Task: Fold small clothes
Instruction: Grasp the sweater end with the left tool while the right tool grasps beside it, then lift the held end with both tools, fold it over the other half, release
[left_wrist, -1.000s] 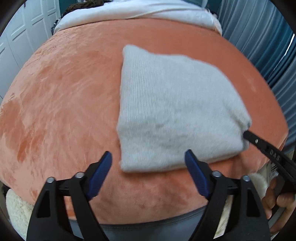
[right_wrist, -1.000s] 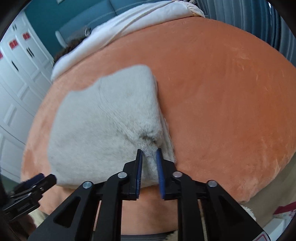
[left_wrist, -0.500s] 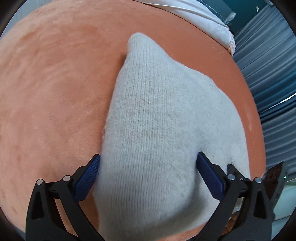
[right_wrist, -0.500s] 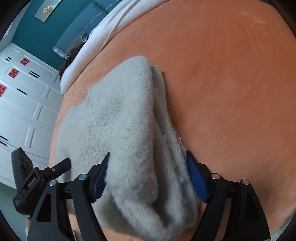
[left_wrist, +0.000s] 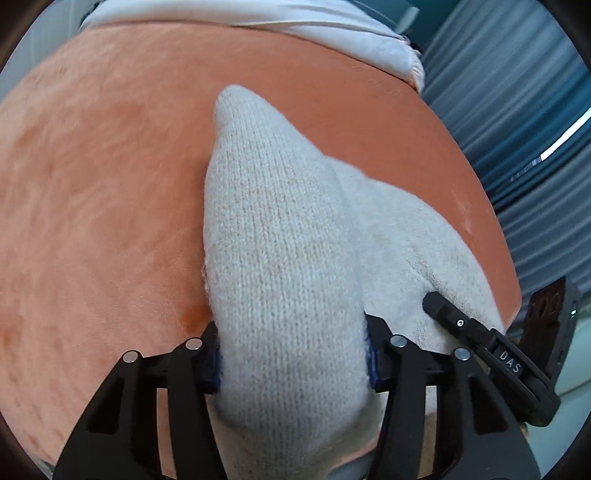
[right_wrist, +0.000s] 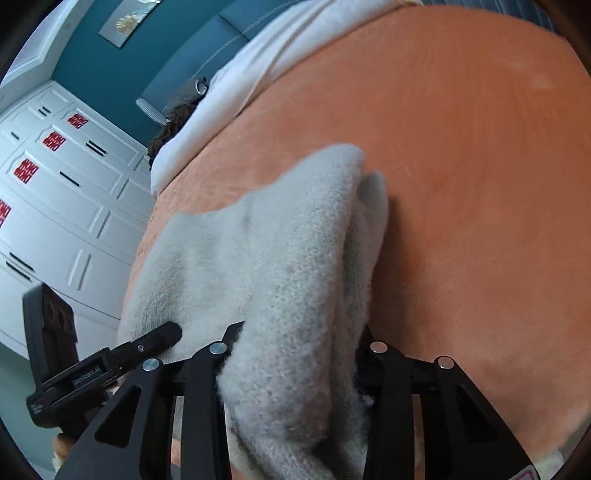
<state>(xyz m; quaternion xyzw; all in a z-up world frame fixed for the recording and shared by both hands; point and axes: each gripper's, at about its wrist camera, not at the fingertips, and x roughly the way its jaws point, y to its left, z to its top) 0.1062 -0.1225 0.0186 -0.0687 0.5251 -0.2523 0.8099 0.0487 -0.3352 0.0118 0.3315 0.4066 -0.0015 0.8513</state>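
- Bedspread (left_wrist: 110, 192), orange plush, lay beneath blue curtains (left_wrist: 535, 122) and white cupboards (right_wrist: 55, 206).
- Knit garment (left_wrist: 280, 266) pointed lengthwise away.
- Left gripper (left_wrist: 293, 363) and right gripper (right_wrist: 295, 354) were closing, both pinching its bunched folds.

The pads of the left hand-held gripper (left_wrist: 293, 363) are almost wholly covered by the knit garment (left_wrist: 280, 266). The right hand-held gripper (right_wrist: 295, 363) has both pads hidden in the same bunched fabric. The garment's near end is cut off by each picture's bottom edge. The bed (right_wrist: 480, 184) runs beyond every edge.
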